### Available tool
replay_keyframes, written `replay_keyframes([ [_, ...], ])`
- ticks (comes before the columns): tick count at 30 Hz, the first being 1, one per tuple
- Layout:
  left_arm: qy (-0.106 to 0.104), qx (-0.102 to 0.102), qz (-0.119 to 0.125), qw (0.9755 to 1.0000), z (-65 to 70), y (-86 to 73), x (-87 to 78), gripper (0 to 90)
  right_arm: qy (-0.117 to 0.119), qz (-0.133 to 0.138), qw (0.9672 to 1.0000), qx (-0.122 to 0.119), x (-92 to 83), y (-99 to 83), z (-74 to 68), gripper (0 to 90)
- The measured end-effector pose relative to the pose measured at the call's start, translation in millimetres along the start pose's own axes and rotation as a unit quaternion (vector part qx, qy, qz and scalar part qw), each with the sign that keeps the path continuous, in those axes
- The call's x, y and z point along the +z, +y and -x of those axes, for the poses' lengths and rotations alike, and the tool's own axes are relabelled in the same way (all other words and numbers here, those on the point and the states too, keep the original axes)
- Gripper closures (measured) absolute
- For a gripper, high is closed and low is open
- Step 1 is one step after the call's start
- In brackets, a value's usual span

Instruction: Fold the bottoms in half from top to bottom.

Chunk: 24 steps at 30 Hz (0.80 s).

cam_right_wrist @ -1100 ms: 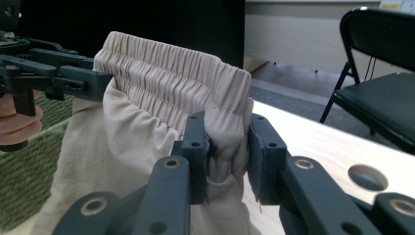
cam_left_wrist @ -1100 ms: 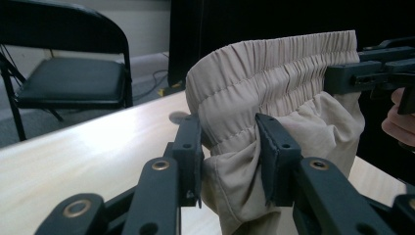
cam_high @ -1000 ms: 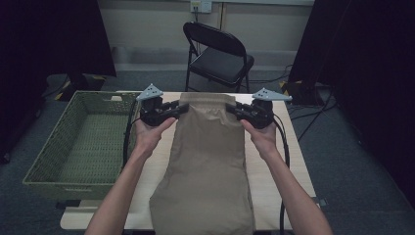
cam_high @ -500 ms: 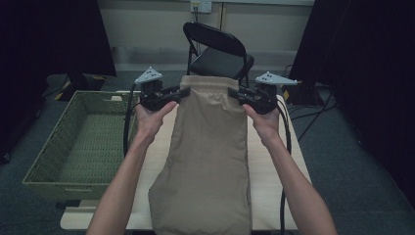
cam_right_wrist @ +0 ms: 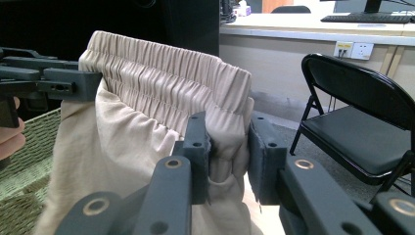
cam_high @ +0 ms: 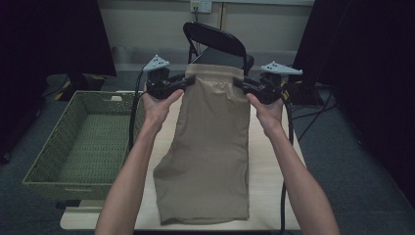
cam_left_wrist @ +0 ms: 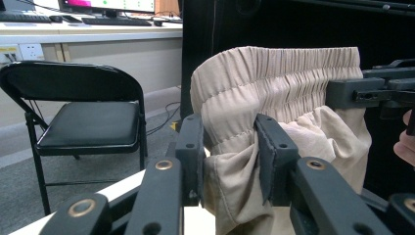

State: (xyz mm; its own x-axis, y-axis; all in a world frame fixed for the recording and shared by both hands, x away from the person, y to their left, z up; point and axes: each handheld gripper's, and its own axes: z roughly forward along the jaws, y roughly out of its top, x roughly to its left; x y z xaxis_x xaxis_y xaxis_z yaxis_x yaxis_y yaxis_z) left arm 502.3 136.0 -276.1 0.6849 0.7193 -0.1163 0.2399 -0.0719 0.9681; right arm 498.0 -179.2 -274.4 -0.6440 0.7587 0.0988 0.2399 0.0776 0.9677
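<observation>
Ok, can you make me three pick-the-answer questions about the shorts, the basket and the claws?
1. Where is the basket?
A. left of the table
B. on the chair
C. under the shorts

2. What colour are the shorts?
A. blue
B. tan
C. red

3. What is the left claw doing?
A. hanging open
B. gripping the waistband
C. holding a cup

Answers: 1 A, the high view shows it beside the table's left edge. 2 B, the cloth is tan. 3 B, its jaws pinch the waistband, as the right claw does too.
</observation>
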Motion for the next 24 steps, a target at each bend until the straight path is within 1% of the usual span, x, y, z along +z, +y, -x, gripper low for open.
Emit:
replay_keyframes([
  [2, 0.002, 0.005, -0.007, 1.0, -1.2, -4.2, 3.0, 66.8, -0.004, -0.007, 1.0, 0.0, 1.7, -2.8, 2.0, 72.5],
  [5, 0.004, 0.001, -0.013, 0.9999, -5.2, -15.2, 8.1, 66.5, -0.006, -0.018, 0.9998, -0.002, 6.0, -10.3, 3.6, 72.5],
  [6, 0.002, 0.001, -0.017, 0.9999, -7.5, -19.8, 9.9, 66.4, -0.007, -0.022, 0.9997, -0.002, 8.0, -13.4, 4.2, 72.5],
  [7, -0.001, 0.003, -0.016, 0.9999, -9.0, -22.7, 10.7, 66.1, -0.009, -0.027, 0.9996, -0.001, 10.8, -17.7, 5.0, 72.4],
  [8, -0.004, 0.0, -0.017, 0.9998, -11.4, -26.9, 11.9, 66.0, -0.01, -0.028, 0.9996, 0.0, 12.5, -20.5, 5.6, 72.4],
  [9, -0.002, -0.004, -0.022, 0.9997, -13.5, -31.1, 13.5, 65.8, -0.007, -0.031, 0.9995, 0.004, 14.4, -24.4, 6.8, 72.4],
  [11, 0.002, 0.003, -0.033, 0.9994, -15.8, -38.0, 16.4, 65.5, -0.007, -0.038, 0.9992, 0.007, 19.0, -32.2, 7.2, 72.4],
  [12, 0.003, 0.002, -0.038, 0.9993, -17.2, -41.2, 17.4, 65.5, -0.009, -0.042, 0.9991, 0.007, 21.1, -36.0, 6.8, 72.4],
  [14, -0.003, 0.001, -0.04, 0.9992, -19.2, -48.9, 17.7, 65.2, -0.007, -0.049, 0.9987, 0.01, 23.8, -42.4, 7.3, 72.4],
  [17, -0.007, 0.006, -0.045, 0.9989, -19.6, -56.2, 15.4, 64.9, -0.005, -0.054, 0.9985, 0.011, 24.7, -49.8, 6.3, 72.5],
  [19, -0.008, 0.008, -0.048, 0.9988, -19.3, -61.5, 13.6, 64.8, 0.001, -0.053, 0.9985, 0.009, 23.6, -55.4, 4.2, 72.4],
  [20, -0.009, 0.013, -0.056, 0.9983, -18.8, -63.8, 13.2, 64.7, 0.002, -0.054, 0.9985, 0.01, 22.8, -58.4, 2.8, 72.5],
  [21, -0.008, 0.019, -0.062, 0.9979, -17.7, -66.3, 12.5, 64.5, 0.001, -0.057, 0.9983, 0.008, 22.3, -61.4, 1.3, 72.5],
  [23, -0.012, 0.018, -0.061, 0.9979, -15.2, -70.5, 8.4, 64.3, 0.005, -0.059, 0.9982, 0.006, 19.7, -68.0, -1.5, 72.4],
  [24, -0.014, 0.021, -0.062, 0.9977, -12.9, -72.6, 6.4, 64.3, 0.007, -0.058, 0.9983, 0.008, 17.4, -71.0, -2.7, 72.4],
])
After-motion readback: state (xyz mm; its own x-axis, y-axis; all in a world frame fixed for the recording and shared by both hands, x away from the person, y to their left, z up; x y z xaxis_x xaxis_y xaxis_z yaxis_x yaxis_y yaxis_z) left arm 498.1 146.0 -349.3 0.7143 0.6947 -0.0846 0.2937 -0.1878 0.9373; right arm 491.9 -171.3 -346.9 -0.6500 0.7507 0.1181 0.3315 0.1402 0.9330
